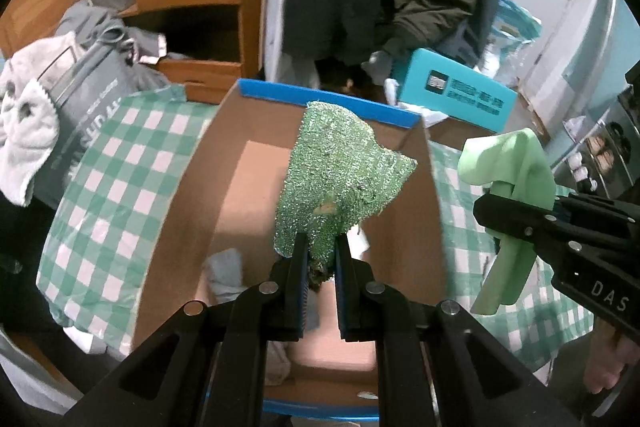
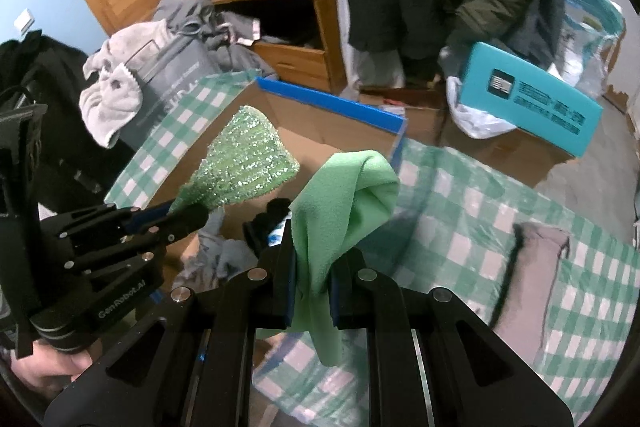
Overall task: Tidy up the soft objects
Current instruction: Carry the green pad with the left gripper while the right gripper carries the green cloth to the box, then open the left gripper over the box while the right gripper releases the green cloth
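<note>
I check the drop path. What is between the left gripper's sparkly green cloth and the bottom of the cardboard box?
Nothing: in the left wrist view the sparkly green cloth hangs over bare cardboard box floor.

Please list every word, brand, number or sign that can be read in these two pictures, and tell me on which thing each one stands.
"DAS": on the right gripper, the rest cut off.
"GenRobot.AI": on the left gripper.
Teal box: a dark logo square and lines of dark print, too blurred to read.
Grey bag: large pale letters, distorted and unreadable.
</note>
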`<move>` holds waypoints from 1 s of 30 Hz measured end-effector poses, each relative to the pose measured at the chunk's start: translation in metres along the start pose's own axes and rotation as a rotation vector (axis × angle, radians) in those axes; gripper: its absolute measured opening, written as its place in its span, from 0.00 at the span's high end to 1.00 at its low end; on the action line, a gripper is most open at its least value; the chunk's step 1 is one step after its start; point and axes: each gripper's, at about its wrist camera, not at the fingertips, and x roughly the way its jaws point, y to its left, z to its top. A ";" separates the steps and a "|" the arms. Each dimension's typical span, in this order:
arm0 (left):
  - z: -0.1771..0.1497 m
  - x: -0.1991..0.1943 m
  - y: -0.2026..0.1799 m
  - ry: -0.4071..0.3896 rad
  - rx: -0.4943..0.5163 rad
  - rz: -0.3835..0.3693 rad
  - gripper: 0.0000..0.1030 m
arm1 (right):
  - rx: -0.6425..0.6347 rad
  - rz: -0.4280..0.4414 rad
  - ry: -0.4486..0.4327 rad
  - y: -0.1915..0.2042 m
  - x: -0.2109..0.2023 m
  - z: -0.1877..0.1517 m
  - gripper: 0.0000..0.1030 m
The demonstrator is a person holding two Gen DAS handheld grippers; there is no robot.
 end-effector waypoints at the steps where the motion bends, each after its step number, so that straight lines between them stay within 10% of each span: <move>1: 0.000 0.000 0.002 0.002 -0.006 0.001 0.89 | -0.005 0.005 0.005 0.004 0.003 0.002 0.88; 19: -0.007 0.024 0.036 0.063 -0.077 0.047 0.85 | -0.036 0.038 0.127 0.031 0.062 0.009 0.87; 30: -0.006 0.019 0.035 0.060 -0.076 0.070 0.64 | -0.026 0.024 0.109 0.028 0.055 0.010 0.51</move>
